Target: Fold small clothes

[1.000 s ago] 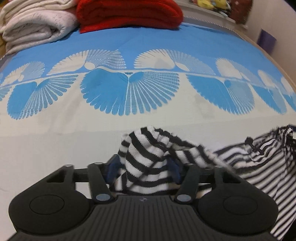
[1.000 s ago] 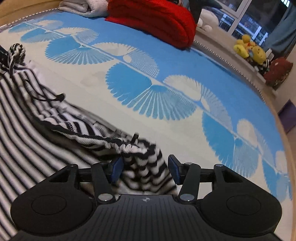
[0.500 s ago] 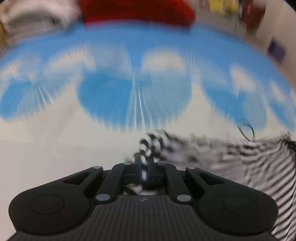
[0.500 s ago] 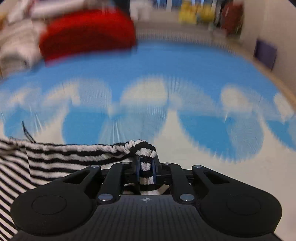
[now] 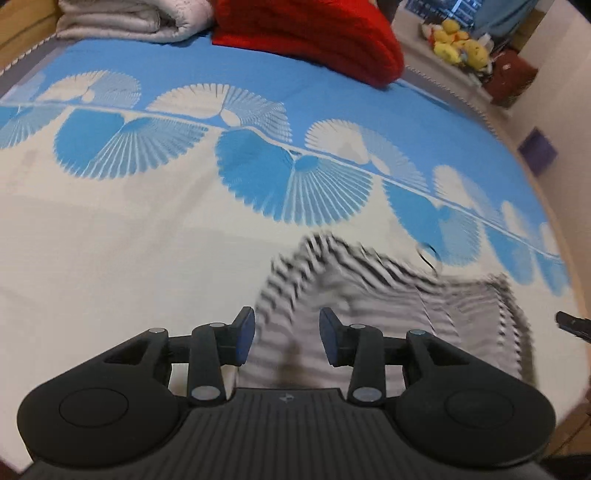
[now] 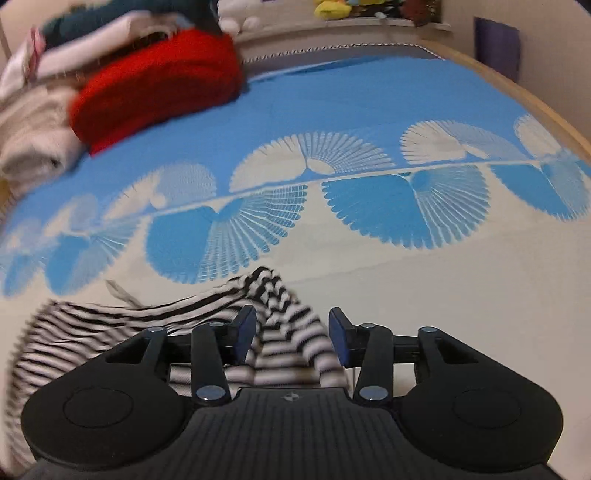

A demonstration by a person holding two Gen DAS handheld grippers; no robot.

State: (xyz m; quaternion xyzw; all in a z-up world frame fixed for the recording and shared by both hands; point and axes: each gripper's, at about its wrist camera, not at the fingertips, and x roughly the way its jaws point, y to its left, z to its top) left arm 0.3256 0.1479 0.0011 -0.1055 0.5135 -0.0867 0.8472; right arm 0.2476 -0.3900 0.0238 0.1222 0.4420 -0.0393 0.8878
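Both grippers, left (image 5: 287, 341) and right (image 6: 292, 339), jaws just parted after a tight pinch half a second back. Striped garment (image 6: 269, 325) dropped loose between the pads, at six o'clock on the bedspread (image 5: 147, 258). Likely one fold laid; smoothing probably next.

Blue-and-cream fan-patterned bed (image 5: 147, 258): striped garment (image 5: 369, 295) at five o'clock, red blanket (image 5: 314, 37) and cream quilt (image 5: 129, 18) at twelve.

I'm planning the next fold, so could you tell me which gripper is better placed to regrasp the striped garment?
Right gripper, probably: the striped garment bunches between its just-opened jaws. The left gripper, also just opened, has flatter, blurred cloth.
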